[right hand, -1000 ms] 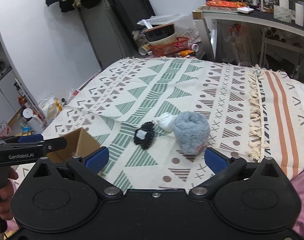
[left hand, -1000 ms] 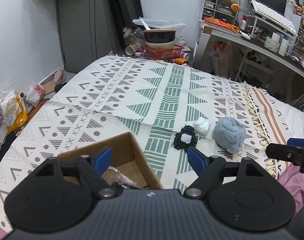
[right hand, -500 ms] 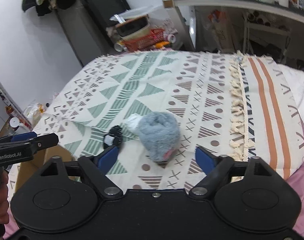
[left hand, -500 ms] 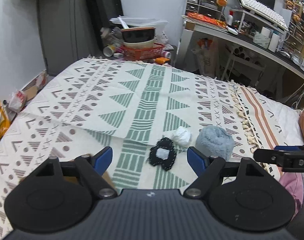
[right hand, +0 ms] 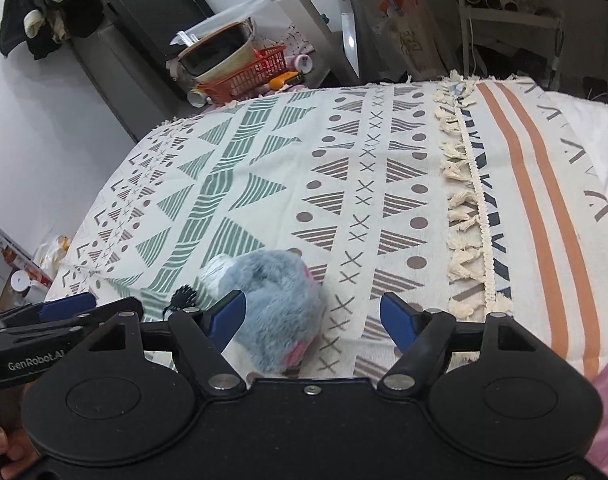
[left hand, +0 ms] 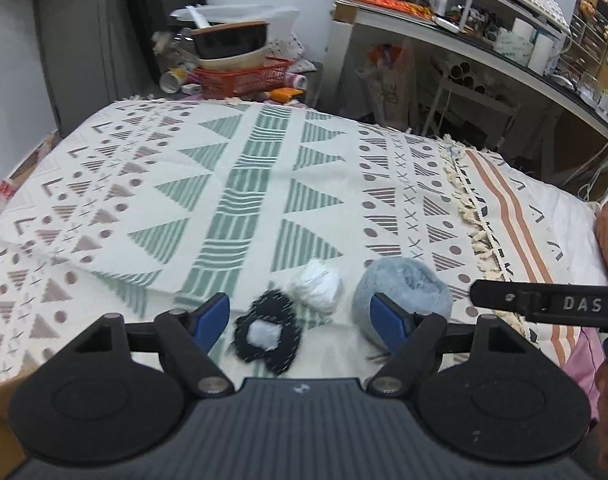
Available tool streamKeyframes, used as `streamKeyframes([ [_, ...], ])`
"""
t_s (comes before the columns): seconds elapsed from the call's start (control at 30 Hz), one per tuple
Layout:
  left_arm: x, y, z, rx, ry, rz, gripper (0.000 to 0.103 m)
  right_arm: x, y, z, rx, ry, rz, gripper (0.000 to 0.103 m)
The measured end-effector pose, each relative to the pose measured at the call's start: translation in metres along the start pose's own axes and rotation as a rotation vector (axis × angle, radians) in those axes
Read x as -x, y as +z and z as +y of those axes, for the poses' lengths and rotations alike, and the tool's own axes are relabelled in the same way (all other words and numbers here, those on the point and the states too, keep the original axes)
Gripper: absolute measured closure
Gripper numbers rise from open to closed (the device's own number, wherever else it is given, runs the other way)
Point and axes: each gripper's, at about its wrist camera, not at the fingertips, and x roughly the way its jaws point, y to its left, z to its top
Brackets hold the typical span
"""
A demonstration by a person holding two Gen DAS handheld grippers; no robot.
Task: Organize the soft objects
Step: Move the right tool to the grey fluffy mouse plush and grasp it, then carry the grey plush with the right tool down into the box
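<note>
Three soft things lie close together on the patterned blanket: a black frilly piece with a white centre, a small white wad and a fluffy grey-blue plush. My left gripper is open, with the black piece between its fingers and the plush behind its right finger. In the right wrist view my right gripper is open low over the plush, which sits by its left finger. The white wad and a bit of the black piece peek out behind the plush.
The cardboard box edge shows at the lower left. A tassel seam and orange stripes run down the blanket on the right. Beyond the bed stand a red basket with bowls and a cluttered desk.
Both grippers have moved forward and down toward the soft things. The left one has swung right, away from the box, onto the black piece. The right one has closed in on the plush.
</note>
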Motion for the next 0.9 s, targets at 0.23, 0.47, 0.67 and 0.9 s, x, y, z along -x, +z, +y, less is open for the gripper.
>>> streamKeyframes([
  [0.23, -0.033, 0.008, -0.015, -0.004, -0.033, 0.042, 0.037, -0.026, 0.006, -0.01, -0.041, 0.02, 0.036, 0.034],
  [0.47, -0.058, 0.011, -0.023, 0.016, -0.094, 0.071, 0.045, -0.051, 0.001, -0.021, -0.077, 0.04, 0.096, 0.043],
  [0.67, -0.067, 0.01, -0.028, 0.025, -0.145, 0.082, 0.048, -0.064, -0.006, -0.038, -0.215, 0.13, 0.178, 0.062],
  [0.9, -0.075, 0.005, -0.034, 0.028, -0.193, 0.144, 0.065, -0.059, -0.01, -0.034, -0.208, 0.156, 0.175, 0.085],
])
